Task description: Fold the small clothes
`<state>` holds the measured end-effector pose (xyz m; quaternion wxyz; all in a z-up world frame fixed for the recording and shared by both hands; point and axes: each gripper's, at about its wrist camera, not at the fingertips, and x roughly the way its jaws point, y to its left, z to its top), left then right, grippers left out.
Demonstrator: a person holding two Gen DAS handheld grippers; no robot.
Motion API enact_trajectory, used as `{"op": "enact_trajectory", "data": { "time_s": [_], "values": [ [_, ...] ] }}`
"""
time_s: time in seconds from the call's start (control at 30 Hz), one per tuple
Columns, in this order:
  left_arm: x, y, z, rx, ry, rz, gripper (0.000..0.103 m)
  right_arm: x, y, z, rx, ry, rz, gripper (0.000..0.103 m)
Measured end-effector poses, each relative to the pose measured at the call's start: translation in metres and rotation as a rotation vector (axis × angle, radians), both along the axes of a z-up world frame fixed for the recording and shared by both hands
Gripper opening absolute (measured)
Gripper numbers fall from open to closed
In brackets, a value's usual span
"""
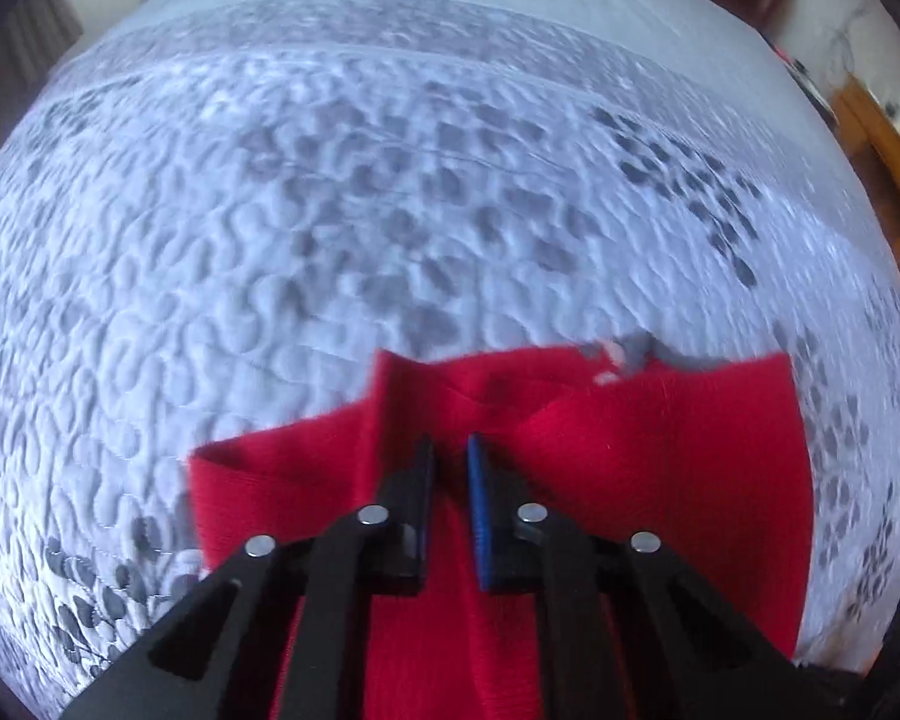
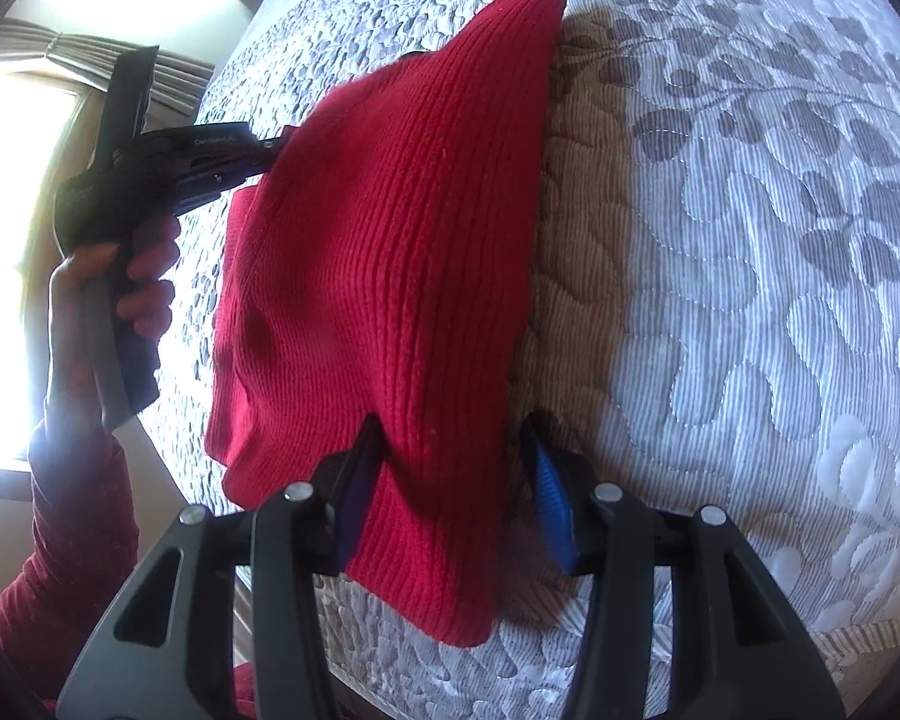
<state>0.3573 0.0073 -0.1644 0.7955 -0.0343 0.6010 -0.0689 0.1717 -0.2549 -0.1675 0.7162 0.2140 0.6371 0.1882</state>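
Observation:
A red rib-knit garment (image 2: 390, 210) lies bunched and folded on the quilted bedspread (image 2: 750, 300), throwing a shadow to its right. My right gripper (image 2: 450, 426) straddles its near end, and both pads press into the thick fold. In the right wrist view the left gripper (image 2: 210, 150) reaches in from the left, its fingertips hidden behind the cloth's far edge. In the left wrist view the garment (image 1: 630, 450) fills the lower middle. There the left gripper (image 1: 450, 444) is shut, pinching a raised ridge of the red knit.
The grey leaf-patterned bedspread (image 1: 270, 240) spreads out on all sides. A person's hand (image 2: 144, 276) in a red sleeve (image 2: 78, 510) holds the left gripper's handle. A bright window (image 2: 18, 240) is on the left, and wooden furniture (image 1: 882, 138) stands past the bed's right edge.

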Motion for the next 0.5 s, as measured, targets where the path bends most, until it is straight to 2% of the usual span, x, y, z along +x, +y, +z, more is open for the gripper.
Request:
{"op": "enact_trajectory", "data": {
  "time_s": [0.07, 0.1, 0.17, 0.2, 0.23, 0.27, 0.4, 0.5],
  "values": [
    [-0.001, 0.01, 0.002, 0.015, -0.007, 0.008, 0.004, 0.0, 0.001, -0.001, 0.004, 0.001, -0.002, 0.048],
    [-0.003, 0.015, 0.005, -0.025, -0.002, 0.0, 0.005, 0.0, 0.001, -0.001, 0.007, 0.002, -0.006, 0.048],
    [-0.012, 0.024, 0.014, -0.093, 0.002, -0.003, 0.014, 0.0, -0.001, 0.0, 0.012, 0.001, -0.011, 0.048],
    [-0.019, 0.029, 0.02, -0.128, 0.004, -0.011, 0.035, -0.001, -0.002, 0.001, 0.01, -0.002, -0.012, 0.048],
    [-0.026, 0.031, 0.023, -0.154, 0.011, -0.014, 0.067, -0.002, -0.003, 0.003, 0.007, -0.004, -0.014, 0.048],
    [-0.037, 0.035, 0.026, -0.184, 0.027, -0.02, 0.076, -0.002, -0.005, 0.005, 0.006, -0.007, -0.015, 0.048],
    [-0.062, 0.031, 0.018, -0.265, 0.105, -0.098, 0.077, -0.008, -0.007, 0.017, 0.009, -0.027, -0.021, 0.048],
    [-0.068, 0.02, 0.008, -0.266, 0.13, -0.13, 0.077, -0.022, 0.006, 0.039, -0.001, -0.081, 0.022, 0.05]
  ]
}}
